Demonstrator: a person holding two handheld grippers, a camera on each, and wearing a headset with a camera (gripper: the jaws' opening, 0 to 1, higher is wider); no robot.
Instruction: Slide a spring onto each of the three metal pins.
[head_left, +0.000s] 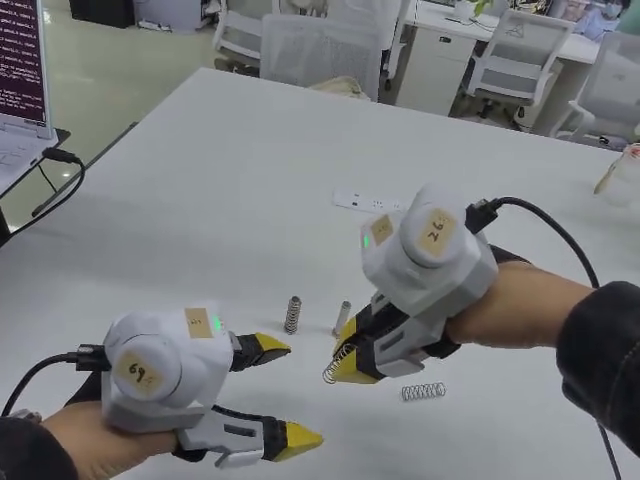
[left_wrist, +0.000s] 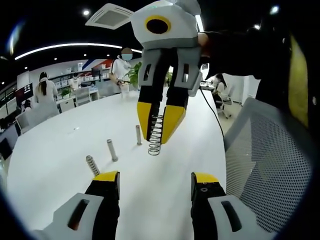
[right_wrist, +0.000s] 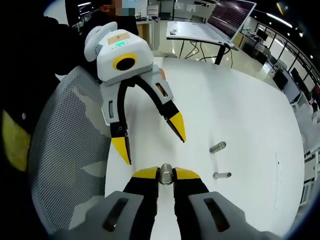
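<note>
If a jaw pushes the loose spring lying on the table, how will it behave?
The loose spring lies on its side, so it may roll. Its thin open coils look light and would probably squash if squeezed.

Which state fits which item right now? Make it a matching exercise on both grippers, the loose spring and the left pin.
Items:
1. left gripper
2. right gripper
3. loose spring
4. left pin

States:
A. upright, already fitted
B. fingers open
C. lying on the table
D. fingers shut on a spring

Pairs: 1-B, 2-D, 3-C, 4-A.
</note>
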